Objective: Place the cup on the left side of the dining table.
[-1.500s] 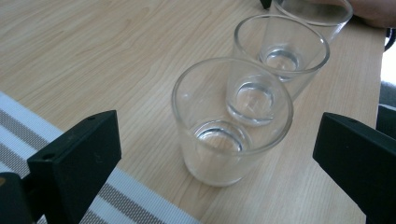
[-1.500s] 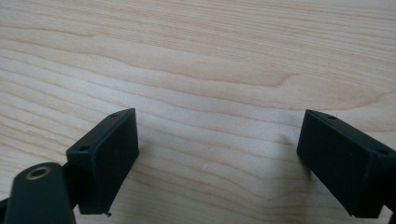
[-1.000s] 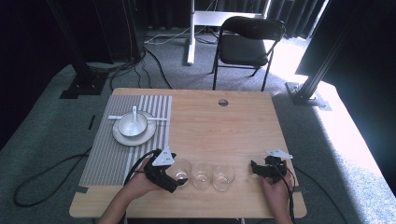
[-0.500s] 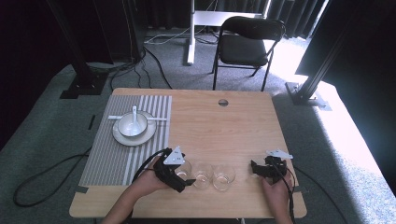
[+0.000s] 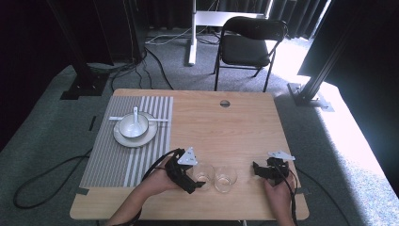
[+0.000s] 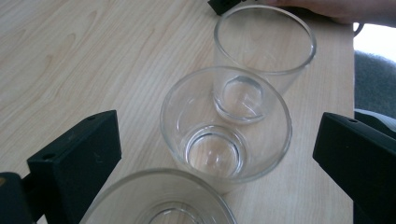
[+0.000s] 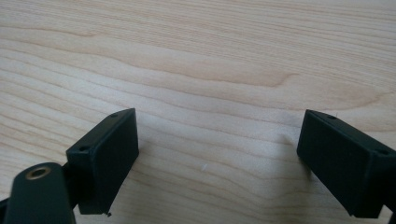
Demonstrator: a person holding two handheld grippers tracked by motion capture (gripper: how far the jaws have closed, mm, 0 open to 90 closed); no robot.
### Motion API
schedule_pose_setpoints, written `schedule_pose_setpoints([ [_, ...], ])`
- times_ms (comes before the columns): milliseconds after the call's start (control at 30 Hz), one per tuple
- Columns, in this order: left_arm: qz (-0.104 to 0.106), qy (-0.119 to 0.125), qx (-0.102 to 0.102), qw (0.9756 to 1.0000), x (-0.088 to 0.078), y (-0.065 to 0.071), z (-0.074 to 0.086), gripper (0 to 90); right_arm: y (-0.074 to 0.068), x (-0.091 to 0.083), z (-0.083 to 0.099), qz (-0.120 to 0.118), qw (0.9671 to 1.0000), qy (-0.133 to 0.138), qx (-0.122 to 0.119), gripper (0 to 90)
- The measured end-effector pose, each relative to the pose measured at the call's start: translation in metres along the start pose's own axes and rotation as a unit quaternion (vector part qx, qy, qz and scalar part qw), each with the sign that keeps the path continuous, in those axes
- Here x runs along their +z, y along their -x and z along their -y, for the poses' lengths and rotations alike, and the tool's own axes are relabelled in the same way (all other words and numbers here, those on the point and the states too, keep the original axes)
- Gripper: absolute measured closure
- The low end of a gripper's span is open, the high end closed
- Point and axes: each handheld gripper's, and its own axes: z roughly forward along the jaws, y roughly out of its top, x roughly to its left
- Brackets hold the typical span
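Note:
Three clear empty glasses stand upright in a row near the table's front edge. In the left gripper view the nearest glass (image 6: 159, 203) sits low between the jaws, the middle glass (image 6: 226, 126) is just ahead and the far glass (image 6: 264, 44) is behind it. My left gripper (image 6: 219, 154) is open, with its jaws wide on either side of the row's near end. From above, the left gripper (image 5: 194, 176) covers the leftmost glass, with the middle glass (image 5: 203, 173) and the right glass (image 5: 225, 179) beside it. My right gripper (image 5: 258, 170) rests open over bare wood (image 7: 210, 93), holding nothing.
A striped placemat (image 5: 117, 160) lies at the table's left, carrying a plate (image 5: 135, 137) with a white bowl (image 5: 132, 126) and a spoon in it. A round cable hole (image 5: 225, 103) is near the far edge. A black chair (image 5: 244, 47) stands beyond the table.
My left gripper has slid right along the front edge and now reaches over the leftmost glass toward the middle one. The right gripper has not moved.

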Motion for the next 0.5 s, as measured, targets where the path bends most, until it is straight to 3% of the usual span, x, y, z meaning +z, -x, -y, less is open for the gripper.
schedule_pose_setpoints([
  [333, -0.005, -0.037, 0.019, 0.9991, 0.016, 0.006, -0.008, 1.4, 0.0, 0.0, 0.0, 0.0, 1.0, 0.0, 0.0, 12.1],
  [500, 0.003, -0.041, 0.024, 0.9989, 0.02, 0.008, -0.01, 4.6, 0.0, 0.0, 0.0, 0.0, 1.0, 0.0, 0.0, 12.1],
])
